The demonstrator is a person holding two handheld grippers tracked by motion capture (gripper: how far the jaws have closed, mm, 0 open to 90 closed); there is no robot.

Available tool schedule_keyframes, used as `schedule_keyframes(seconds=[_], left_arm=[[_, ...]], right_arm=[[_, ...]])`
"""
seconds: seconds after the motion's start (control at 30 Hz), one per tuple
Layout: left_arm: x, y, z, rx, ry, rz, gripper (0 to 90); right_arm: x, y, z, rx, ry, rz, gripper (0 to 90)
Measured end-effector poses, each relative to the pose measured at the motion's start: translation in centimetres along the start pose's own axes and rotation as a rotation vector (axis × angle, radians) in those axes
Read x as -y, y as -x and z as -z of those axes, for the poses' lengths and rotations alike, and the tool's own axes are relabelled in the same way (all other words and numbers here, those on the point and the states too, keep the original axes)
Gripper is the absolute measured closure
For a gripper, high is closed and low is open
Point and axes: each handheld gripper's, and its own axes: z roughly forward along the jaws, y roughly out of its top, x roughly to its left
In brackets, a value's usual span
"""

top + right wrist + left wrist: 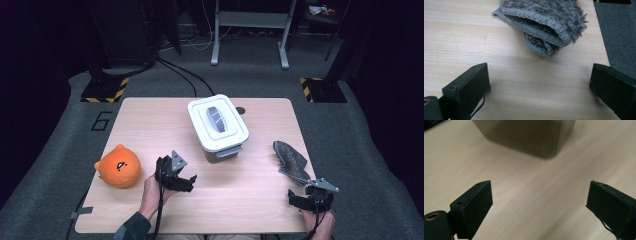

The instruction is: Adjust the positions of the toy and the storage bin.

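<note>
On the wooden table, the high view shows a lidded white bin at centre and an orange plush toy far left of it. Right of the bin, the grey sock lies lengthwise toward the right gripper, its cuff facing the wide jaws in the right gripper view. The left gripper, equally wide, faces the bin.

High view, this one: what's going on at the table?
A person holds two grippers low over the table, both open and empty. The right gripper points at a grey fuzzy cloth lying near the right edge; the left gripper faces the lidded white bin. An orange plush toy sits untouched at the left.
</note>
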Motion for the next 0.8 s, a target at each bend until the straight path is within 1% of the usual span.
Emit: schedule_keyframes(seconds=[0.03, 0.07, 0.1, 0.17, 0.2, 0.23, 0.33, 0.37, 0.43, 0.5, 0.57, 0.6, 0.63, 0.67, 0.7, 0.77, 0.8], left_arm=[[0.7, 0.1, -0.3, 0.016, -0.013, 0.003, 5.5], [1.4, 0.2, -0.5, 0.019, -0.026, 0.009, 5.2], [2.0, 0.3, -0.7, 0.015, -0.038, 0.006, 4.9], [2.9, 0.4, -1.0, 0.02, -0.057, 0.018, 4.7], [3.3, 0.5, -1.2, 0.008, -0.054, 0.017, 4.4], [3.6, 0.5, -1.2, 0.005, -0.067, 0.014, 4.4], [4.4, 0.2, -1.3, 0.001, -0.078, 0.032, 4.1], [4.6, 0.1, -1.3, 0.008, -0.073, 0.041, 4.0], [4.9, 0.2, -1.4, -0.007, -0.083, 0.027, 4.2], [5.1, 0.0, -1.4, 0.003, -0.077, 0.031, 4.0], [5.3, -0.3, -1.4, 0.008, -0.067, 0.035, 4.0], [5.4, -0.5, -1.4, 0.009, -0.061, 0.039, 4.0], [5.5, -0.6, -1.5, 0.008, -0.049, 0.043, 4.0], [5.7, -0.8, -1.5, 0.025, -0.037, 0.049, 4.1], [6.0, -1.0, -1.5, 0.034, -0.024, 0.061, 4.1], [6.5, -1.3, -1.6, 0.054, 0.005, 0.097, 4.2], [6.6, -1.5, -1.6, 0.064, 0.001, 0.101, 4.4]], right_arm=[[0.0, 0.0, 0.0, 0.001, 0.001, -0.001, 1.8], [0.0, 0.0, 0.0, 0.001, 0.001, 0.0, 1.8], [0.0, 0.0, 0.0, 0.001, 0.0, 0.0, 1.8], [0.0, 0.0, 0.0, -0.001, -0.005, 0.004, 1.8], [0.0, 0.0, 0.0, -0.001, -0.005, 0.003, 1.8], [-0.1, 0.0, 0.0, -0.003, -0.006, 0.003, 2.0], [-0.1, 0.2, 0.1, -0.015, -0.01, 0.01, 3.1], [-0.1, 0.2, 0.1, -0.018, -0.009, 0.008, 3.1], [-0.2, 0.3, 0.2, -0.027, -0.014, 0.015, 3.7], [-0.5, 0.3, 0.4, -0.028, -0.016, 0.02, 3.4], [-1.0, 0.4, 0.9, -0.034, 0.0, 0.027, 3.9], [-1.4, 0.4, 1.2, -0.041, 0.004, 0.02, 3.9], [-1.8, 0.3, 1.5, -0.045, 0.02, 0.026, 4.5], [-2.3, 0.2, 1.8, -0.044, 0.033, 0.033, 5.5], [-2.8, 0.2, 1.9, -0.054, 0.035, 0.049, 6.0], [-4.0, 0.0, 1.9, -0.052, 0.037, 0.065, 7.2], [-4.6, 0.0, 1.7, -0.053, 0.036, 0.078, 7.2]])
